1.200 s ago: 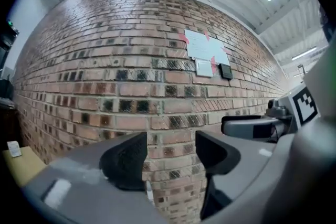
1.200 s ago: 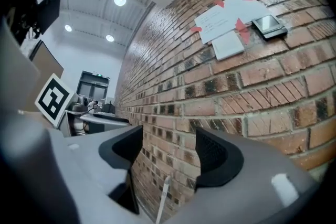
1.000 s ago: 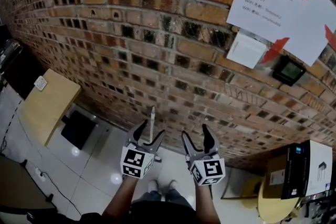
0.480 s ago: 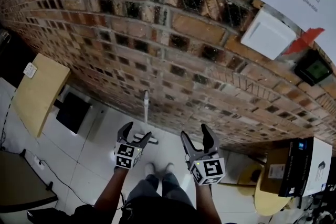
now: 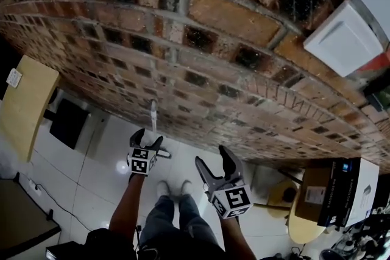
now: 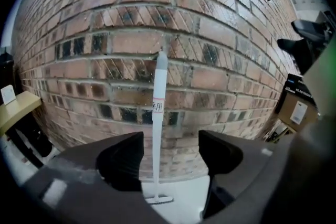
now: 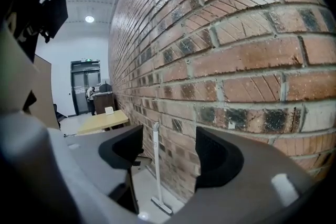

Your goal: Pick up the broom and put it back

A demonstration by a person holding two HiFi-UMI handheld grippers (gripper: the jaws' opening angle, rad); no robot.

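Broom stands at floor's wall edge, free. Left hand-held gripper empty, jaws apart but closing. Right hand-held gripper apart, empty. Broom looks put back. Next: back off, no bump.

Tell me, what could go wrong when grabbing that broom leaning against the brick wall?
The broom only leans upright against the brick wall, so a nudge could topple it. The left gripper, jaws closing with the handle lined up between them but not yet gripped, might miss the thin handle or scrape the bricks.
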